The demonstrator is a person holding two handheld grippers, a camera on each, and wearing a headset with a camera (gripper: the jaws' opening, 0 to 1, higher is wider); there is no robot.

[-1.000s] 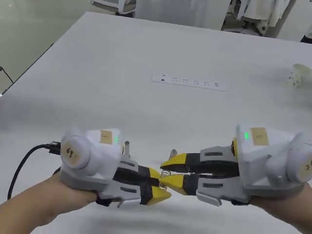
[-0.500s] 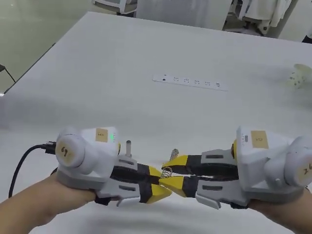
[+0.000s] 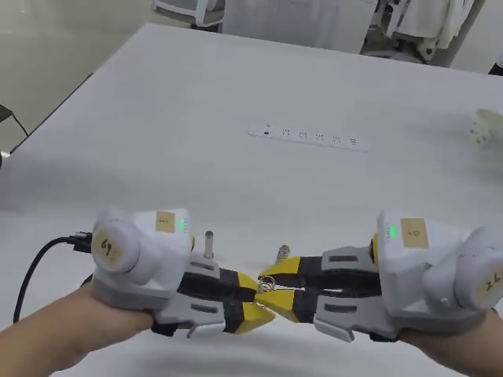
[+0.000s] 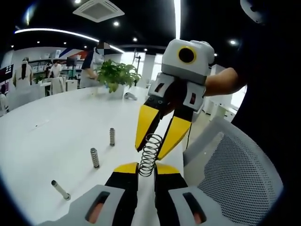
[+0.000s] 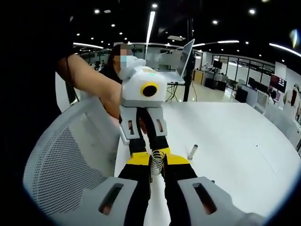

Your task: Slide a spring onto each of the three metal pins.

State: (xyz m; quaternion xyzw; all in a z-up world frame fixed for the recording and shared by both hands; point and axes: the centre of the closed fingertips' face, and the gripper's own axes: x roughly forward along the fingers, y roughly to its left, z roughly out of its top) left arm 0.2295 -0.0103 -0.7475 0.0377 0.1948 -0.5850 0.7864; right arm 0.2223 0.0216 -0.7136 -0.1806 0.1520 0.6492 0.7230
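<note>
One small coiled steel spring (image 4: 149, 155) sits end to end betw. the tips of the two grippers, at the near edge of the bench. Right gripper (image 5: 157, 161), black jaws w/ yellow tips, is drawn narrow and clamps the coil across its sides. Left gripper (image 4: 146, 170) is narrow as well, w/ the spring's other end sitting in the gap. Can't tell if it's truly pinching or just framing it. Reads like a hand-over or a re-grip, tip to tip.

Score by my read: 2 of 3 done. In the left gripper view, the far short metal pin (image 4: 112, 136) wears a coil, and so does the nearer short metal pin (image 4: 94, 157) beside it. Third one, a bare silver metal pin (image 3: 209, 243), stands upright just behind the left gripper's white body in the head view, w/ nothing on it. So one job is left: get this spring over to that pin, line the bore up w/ the tip, and slide it down.

Further out there's the white tabletop (image 3: 236, 86), and a white power strip (image 3: 309, 135) well apart from the action, mid-table. A black cable (image 3: 39, 263) trails off the left gripper. A grey mesh chair back (image 4: 235, 179) sits to the side.
</note>
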